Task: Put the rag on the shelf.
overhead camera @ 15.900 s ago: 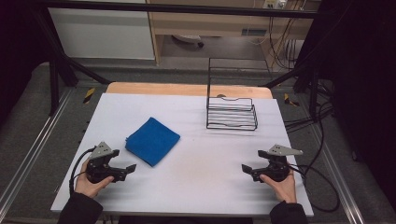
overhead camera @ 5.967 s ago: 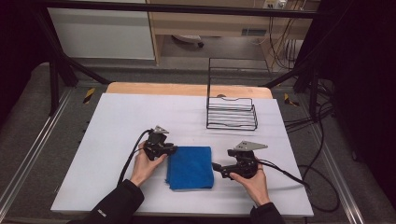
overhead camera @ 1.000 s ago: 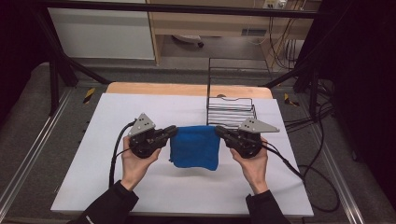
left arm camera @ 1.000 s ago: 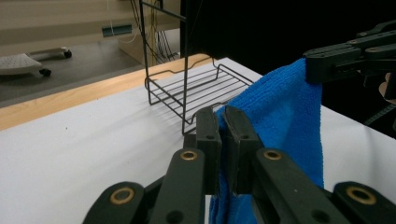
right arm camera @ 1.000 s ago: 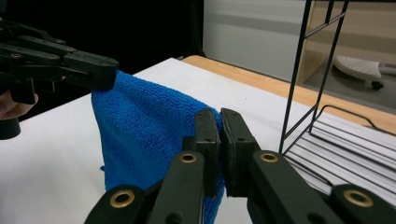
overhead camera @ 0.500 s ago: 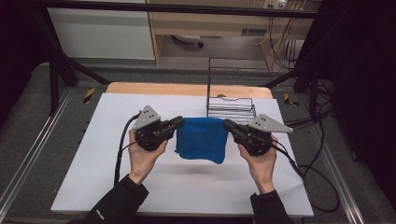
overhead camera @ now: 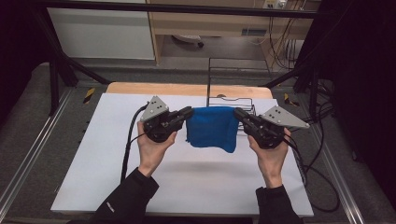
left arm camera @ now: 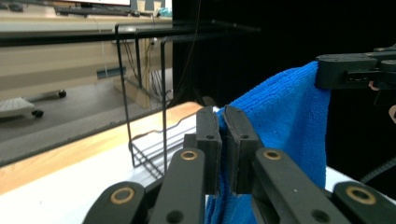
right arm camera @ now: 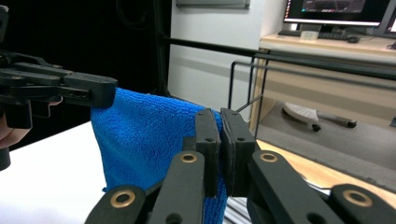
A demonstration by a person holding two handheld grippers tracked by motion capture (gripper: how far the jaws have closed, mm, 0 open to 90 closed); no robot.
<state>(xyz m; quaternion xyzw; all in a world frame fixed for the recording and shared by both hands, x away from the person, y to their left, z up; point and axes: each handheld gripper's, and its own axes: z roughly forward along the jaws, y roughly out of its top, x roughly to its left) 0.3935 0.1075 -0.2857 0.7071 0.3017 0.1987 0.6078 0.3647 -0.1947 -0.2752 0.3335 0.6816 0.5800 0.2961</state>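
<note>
My left gripper [overhead camera: 186, 114] and right gripper [overhead camera: 239, 115] each pinch a top corner of the blue microfibre cloth [overhead camera: 210, 128], which hangs between them above the white table [overhead camera: 112, 182]. The lift looks done; draping it on the wire rack [overhead camera: 229, 100] just behind probably remains.

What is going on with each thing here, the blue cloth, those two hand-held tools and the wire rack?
Blue cloth: lifted off the table, hanging stretched between both tools.
Left tool: shut on one upper corner of the cloth.
Right tool: shut on the other upper corner.
Wire rack: upright on the table, behind the cloth.
</note>
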